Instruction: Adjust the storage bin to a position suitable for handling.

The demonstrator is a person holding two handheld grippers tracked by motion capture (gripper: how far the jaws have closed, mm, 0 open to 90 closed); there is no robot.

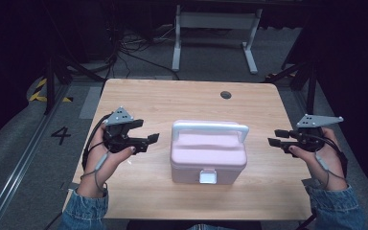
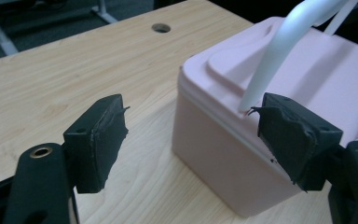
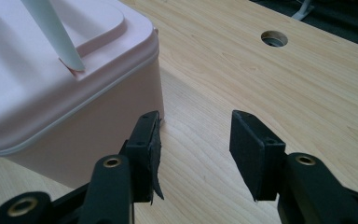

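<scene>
While we hold our two grippers off to either side, one pink box (image 1: 208, 154) sits at the middle of the wooden table (image 1: 148, 100), lid closed, one white handle (image 1: 210, 127) standing up over it. Its long axis and the handle run left to right across the table; the single white latch (image 1: 207, 177) faces our edge. We see one round hole (image 1: 225, 95) in the tabletop near the far edge, beyond the box. Our left gripper (image 1: 151, 132) hovers near the box's left end with jaws apart and nothing between them. Our right gripper (image 1: 276, 137) is a little farther from the right end, jaws likewise apart and holding nothing. Bare wood surrounds the box on all four sides, widest toward the far edge.
</scene>
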